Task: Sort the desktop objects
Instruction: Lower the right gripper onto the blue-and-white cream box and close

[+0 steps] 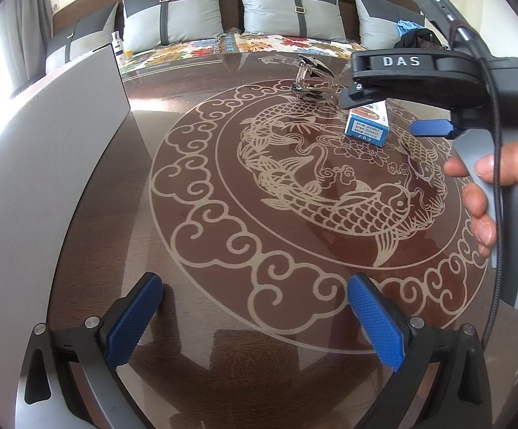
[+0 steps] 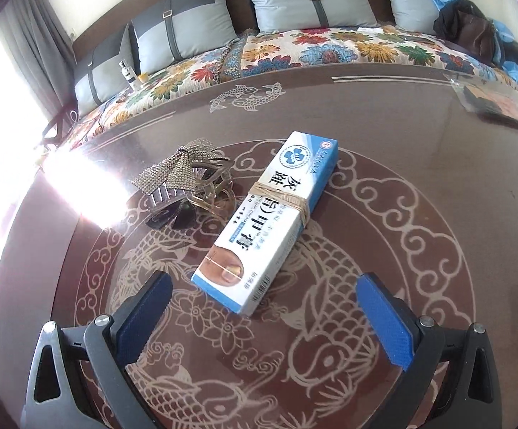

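Overhead, right claw [image 2: 262, 321] agape (box [image 2: 264, 220] near)

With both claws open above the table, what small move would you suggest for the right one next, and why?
Probably ease the right claw forward and down around the blue-and-white cream box. The box lies flat just ahead of the open blue pads, apart from the rhinestone hair clip, so it looks like the clearest grasp.

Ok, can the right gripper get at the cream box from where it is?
Probably yes: the right gripper is open, the cream box lies just ahead of its fingers, nothing between.
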A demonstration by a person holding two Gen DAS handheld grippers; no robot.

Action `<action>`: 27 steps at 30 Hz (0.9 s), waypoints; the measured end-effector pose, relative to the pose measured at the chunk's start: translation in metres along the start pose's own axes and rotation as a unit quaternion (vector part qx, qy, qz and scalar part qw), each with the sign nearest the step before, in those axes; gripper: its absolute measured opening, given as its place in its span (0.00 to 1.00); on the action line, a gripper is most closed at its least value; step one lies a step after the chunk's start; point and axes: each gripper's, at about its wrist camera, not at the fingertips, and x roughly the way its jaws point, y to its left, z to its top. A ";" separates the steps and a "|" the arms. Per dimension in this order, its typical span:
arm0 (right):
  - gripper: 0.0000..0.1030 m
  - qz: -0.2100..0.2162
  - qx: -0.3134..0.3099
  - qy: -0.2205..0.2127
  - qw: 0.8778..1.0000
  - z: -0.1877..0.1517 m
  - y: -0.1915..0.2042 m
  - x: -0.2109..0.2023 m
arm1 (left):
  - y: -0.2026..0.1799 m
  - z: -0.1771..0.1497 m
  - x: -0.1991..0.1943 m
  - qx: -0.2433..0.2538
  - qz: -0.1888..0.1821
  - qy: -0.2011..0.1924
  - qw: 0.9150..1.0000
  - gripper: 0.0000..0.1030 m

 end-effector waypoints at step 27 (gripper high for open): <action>0.41 -0.076 -0.090 -0.045 0.992 -0.048 -0.044 -0.030 | 0.001 0.000 0.000 0.000 0.000 0.000 1.000 1.00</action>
